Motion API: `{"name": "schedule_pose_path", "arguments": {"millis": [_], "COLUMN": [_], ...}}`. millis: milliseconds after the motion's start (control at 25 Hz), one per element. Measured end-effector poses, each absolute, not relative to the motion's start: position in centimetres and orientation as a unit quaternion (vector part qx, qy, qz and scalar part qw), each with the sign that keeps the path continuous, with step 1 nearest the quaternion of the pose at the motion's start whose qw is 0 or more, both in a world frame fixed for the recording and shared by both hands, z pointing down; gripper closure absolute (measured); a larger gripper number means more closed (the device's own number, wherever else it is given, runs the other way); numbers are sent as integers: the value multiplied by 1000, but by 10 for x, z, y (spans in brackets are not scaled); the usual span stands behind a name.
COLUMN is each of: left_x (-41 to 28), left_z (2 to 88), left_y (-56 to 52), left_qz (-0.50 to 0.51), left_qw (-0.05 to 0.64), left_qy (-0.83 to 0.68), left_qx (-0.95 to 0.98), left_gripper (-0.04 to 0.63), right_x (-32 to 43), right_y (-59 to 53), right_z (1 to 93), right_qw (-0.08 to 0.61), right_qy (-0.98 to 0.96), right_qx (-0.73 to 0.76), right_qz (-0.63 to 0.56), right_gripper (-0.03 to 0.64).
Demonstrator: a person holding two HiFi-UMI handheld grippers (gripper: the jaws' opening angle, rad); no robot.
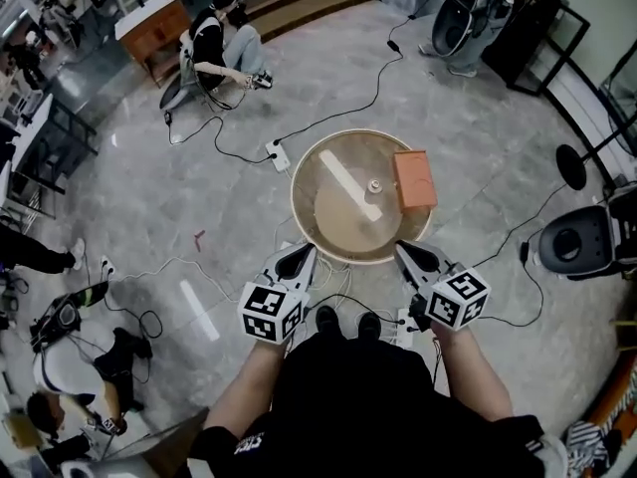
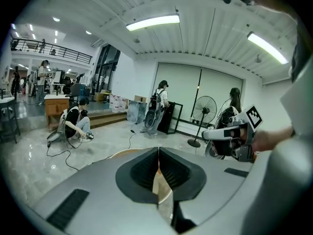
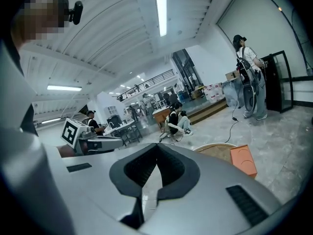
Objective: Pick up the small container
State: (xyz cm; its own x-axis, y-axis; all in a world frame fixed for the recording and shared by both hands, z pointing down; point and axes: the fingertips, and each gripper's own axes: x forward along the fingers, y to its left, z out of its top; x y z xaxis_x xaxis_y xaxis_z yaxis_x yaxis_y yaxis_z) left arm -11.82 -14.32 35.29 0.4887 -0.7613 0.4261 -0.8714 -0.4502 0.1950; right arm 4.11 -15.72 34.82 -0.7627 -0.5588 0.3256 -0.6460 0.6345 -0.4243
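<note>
"Where's the container (image 1: 375,185)?"

"Out in the middle of the round table (image 1: 343,229), between a pale strip (image 1: 348,185) and an orange box (image 1: 413,178). It's just beside the strip."

"Is anything holding it?"

"No. The left gripper (image 1: 299,258) and right gripper (image 1: 410,257) hover at the table's near edge, apart from it. Both are clenched tight, jaws together, with nothing in them."

"And beyond?"

"A person (image 1: 221,43) sits on the floor (image 1: 149,197), and cables (image 1: 328,118) trail past."

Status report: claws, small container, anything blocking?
Left claw shut, empty. Right claw shut, empty. Small container untouched, middle of round table. Orange box right of it, pale strip left.
</note>
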Motion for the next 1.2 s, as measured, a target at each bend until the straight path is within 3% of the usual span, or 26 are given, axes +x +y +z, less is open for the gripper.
{"name": "schedule_pose_path", "arguments": {"millis": [240,480,840,1200], "left_x": [-157,-157,-122,-82], "left_z": [352,359,386,454], "left_y": [-163,-176,-227,-299], "left_qz": [144,147,144,174], "left_qw": [180,165,198,197], "left_qy": [-470,-453,-453,-433], "left_qx": [852,863,857,862], "left_gripper": [575,575,577,575], "right_x": [-1,4,41,60], "right_y": [-169,-172,-232,-308], "right_z": [345,363,392,486], "right_qw": [95,130,138,166], "right_qy": [-898,-892,-892,-885], "right_qx": [348,362,368,369], "right_qz": [252,239,221,231], "right_gripper": [603,601,589,541]}}
